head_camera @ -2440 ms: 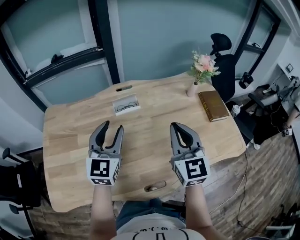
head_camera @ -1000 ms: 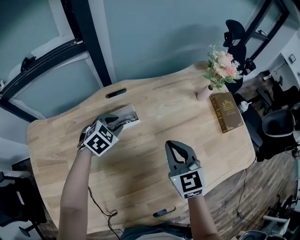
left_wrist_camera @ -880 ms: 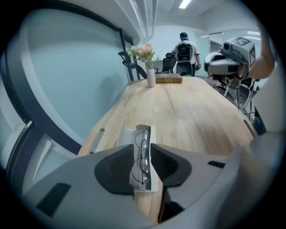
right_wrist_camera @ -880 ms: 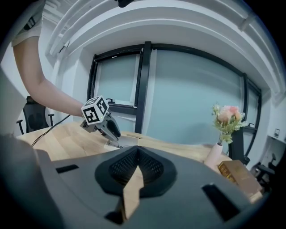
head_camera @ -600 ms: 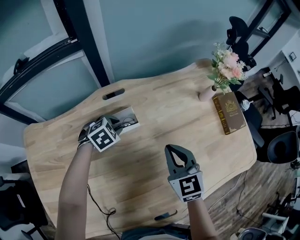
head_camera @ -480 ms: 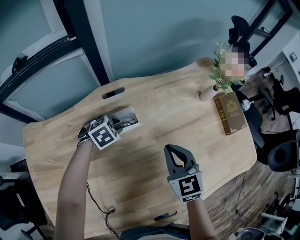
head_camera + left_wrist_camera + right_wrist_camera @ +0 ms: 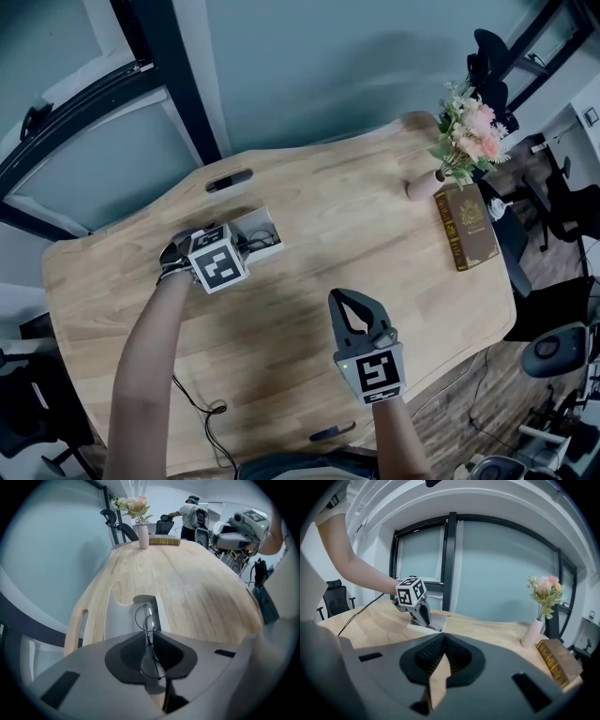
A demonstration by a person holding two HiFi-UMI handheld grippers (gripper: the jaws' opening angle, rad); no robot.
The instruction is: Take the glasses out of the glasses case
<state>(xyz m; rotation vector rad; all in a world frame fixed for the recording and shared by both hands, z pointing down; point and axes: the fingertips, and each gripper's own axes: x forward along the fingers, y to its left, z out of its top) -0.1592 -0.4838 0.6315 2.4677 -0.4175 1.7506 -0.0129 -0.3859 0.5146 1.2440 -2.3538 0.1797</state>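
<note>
Wooden table (image 7: pixel 375 244) fills most of my head view, and the white case (image 7: pixel 265 223) lies open left of centre, near the far edge. My left gripper (image 7: pixel 242 247) points steeply down into it. In the left gripper view its jaws have just been closing and now pinch the thin wire glasses (image 7: pixel 148 620) at the bridge. One lens sits beyond the tips over the case (image 7: pixel 119 616), the other back in the hollow between the jaws (whether the frame has left the case floor I can't tell). My right gripper (image 7: pixel 345 298) hovers at the lower centre of the head view, well apart from the case, above bare wood. Its own view shows the tips together with nothing in them. At the upper right of the head view a vase (image 7: pixel 424 185) of flowers (image 7: pixel 472 127) stands just beside a brown book (image 7: pixel 466 228).
</note>
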